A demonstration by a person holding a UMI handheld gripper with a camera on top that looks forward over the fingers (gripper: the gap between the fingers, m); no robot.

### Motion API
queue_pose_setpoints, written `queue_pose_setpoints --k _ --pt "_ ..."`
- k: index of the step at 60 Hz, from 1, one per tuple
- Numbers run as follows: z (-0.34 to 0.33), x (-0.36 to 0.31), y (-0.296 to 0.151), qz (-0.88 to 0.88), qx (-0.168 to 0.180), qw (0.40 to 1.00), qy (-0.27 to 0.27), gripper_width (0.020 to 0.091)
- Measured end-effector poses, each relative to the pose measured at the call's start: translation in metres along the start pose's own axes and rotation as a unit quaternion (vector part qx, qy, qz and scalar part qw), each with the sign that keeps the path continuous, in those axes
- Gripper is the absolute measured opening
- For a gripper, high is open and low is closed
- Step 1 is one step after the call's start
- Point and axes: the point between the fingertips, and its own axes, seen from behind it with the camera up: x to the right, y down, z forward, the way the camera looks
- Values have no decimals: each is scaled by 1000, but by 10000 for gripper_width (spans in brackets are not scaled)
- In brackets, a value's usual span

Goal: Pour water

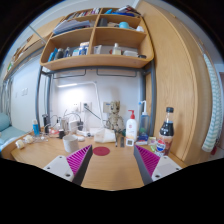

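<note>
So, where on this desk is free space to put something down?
Bare wood lies just ahead of the open gripper, between its fingers, up to the round red coaster. The back is crowded: white spray bottle, dark cola bottle, and small items on the left.

I hold my hand-held gripper out flat and level, pointing straight ahead. Its two fingers are spread wide apart. Nothing is between them. The pink pads on the insides face each other.

bare wooden desk ahead, white bottle and dark bottle beyond, possibly clutter left
</note>
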Motion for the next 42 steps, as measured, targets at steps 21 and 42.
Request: queue_pose_setpoints --k 21,42 --pt "26 164 33 4 4 997 82 843" --pt "117 217 19 -45 16 997 64 804"
